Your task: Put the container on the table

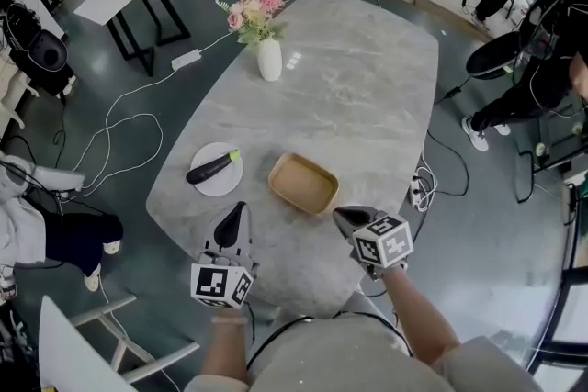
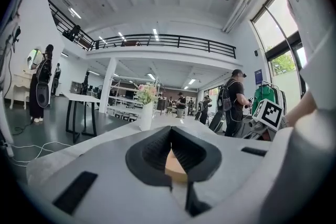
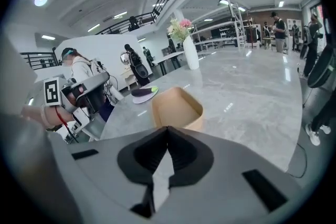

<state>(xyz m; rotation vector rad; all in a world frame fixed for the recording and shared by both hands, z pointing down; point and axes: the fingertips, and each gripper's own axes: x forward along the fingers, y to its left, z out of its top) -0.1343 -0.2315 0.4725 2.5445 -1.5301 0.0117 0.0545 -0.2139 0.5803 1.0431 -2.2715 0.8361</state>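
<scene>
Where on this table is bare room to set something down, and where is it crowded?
Widest bare patch: the table's middle and right side, between vase and tan container. Crowded: the near end, with plate and eggplant, left gripper, right gripper.

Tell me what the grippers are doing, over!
Left gripper and right gripper both shut, empty. Tan container sits on the marble table, just beyond them. Eggplant on white plate lies left of it, apart; nothing in the way.
</scene>
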